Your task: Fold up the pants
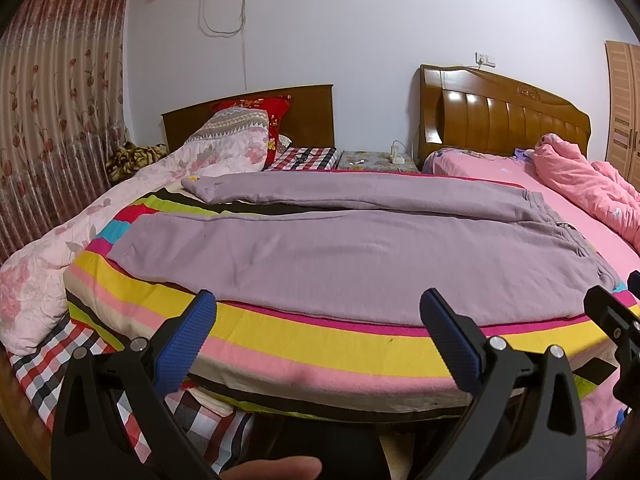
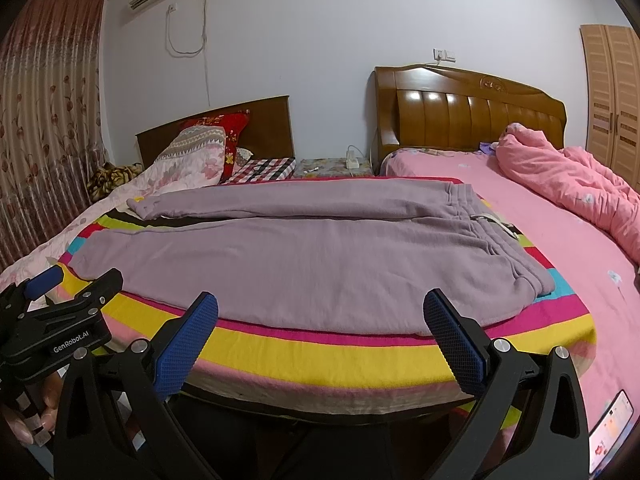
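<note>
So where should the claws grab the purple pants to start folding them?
Probably the near leg's front edge: it lies flat along the bed's near side, right ahead of both open claws. The left claw could pinch toward the cuff end, the right claw toward the waistband, coming in low from the near side. Then the pants can lift over onto the far leg.

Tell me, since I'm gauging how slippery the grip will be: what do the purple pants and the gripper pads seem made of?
The mauve-purple pants look like soft knit fleece or sweatshirt cotton: matte, slightly fuzzy, ribbed waistband. The blue pads on the right hand-held gripper appear to be rubber or soft plastic, with a fine cross-hatched texture; which of the two is unclear.
</note>
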Demonstrator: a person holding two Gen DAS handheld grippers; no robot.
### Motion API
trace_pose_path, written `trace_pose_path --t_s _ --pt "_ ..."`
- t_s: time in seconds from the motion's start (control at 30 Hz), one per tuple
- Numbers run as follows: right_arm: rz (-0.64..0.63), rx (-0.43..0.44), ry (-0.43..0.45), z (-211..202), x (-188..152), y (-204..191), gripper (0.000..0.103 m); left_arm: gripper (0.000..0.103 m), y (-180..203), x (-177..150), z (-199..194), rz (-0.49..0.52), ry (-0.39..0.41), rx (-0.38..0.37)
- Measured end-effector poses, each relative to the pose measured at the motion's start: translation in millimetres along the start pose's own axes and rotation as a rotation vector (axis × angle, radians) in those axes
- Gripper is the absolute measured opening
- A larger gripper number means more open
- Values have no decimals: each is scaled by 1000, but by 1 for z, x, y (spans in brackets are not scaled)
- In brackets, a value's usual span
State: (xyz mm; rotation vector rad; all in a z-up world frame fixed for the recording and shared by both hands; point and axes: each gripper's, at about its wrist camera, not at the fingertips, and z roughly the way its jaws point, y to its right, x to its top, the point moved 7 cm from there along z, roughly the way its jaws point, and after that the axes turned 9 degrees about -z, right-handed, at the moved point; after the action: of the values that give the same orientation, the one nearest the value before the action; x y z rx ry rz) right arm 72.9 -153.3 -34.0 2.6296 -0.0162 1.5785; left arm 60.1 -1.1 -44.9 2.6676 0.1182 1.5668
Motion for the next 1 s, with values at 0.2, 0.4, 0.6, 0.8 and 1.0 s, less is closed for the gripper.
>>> trace_pose_path --t_s 0.2,0.4,0.6,0.8,1.0 --pt "1 0 -3 0 0 0 99 102 0 0 0 3 0 0" --pt "2 1 -7 6 -12 0 99 102 -1 -2 0 2 -4 1" --pt "1 3 -12 8 -19 -3 99 102 0 -3 0 4 -5 1" --pt "2 4 -14 8 -19 -3 99 102 0 -3 0 5 -4 2" --pt "3 4 -14 8 -19 -3 99 102 -1 -3 0 5 -4 1"
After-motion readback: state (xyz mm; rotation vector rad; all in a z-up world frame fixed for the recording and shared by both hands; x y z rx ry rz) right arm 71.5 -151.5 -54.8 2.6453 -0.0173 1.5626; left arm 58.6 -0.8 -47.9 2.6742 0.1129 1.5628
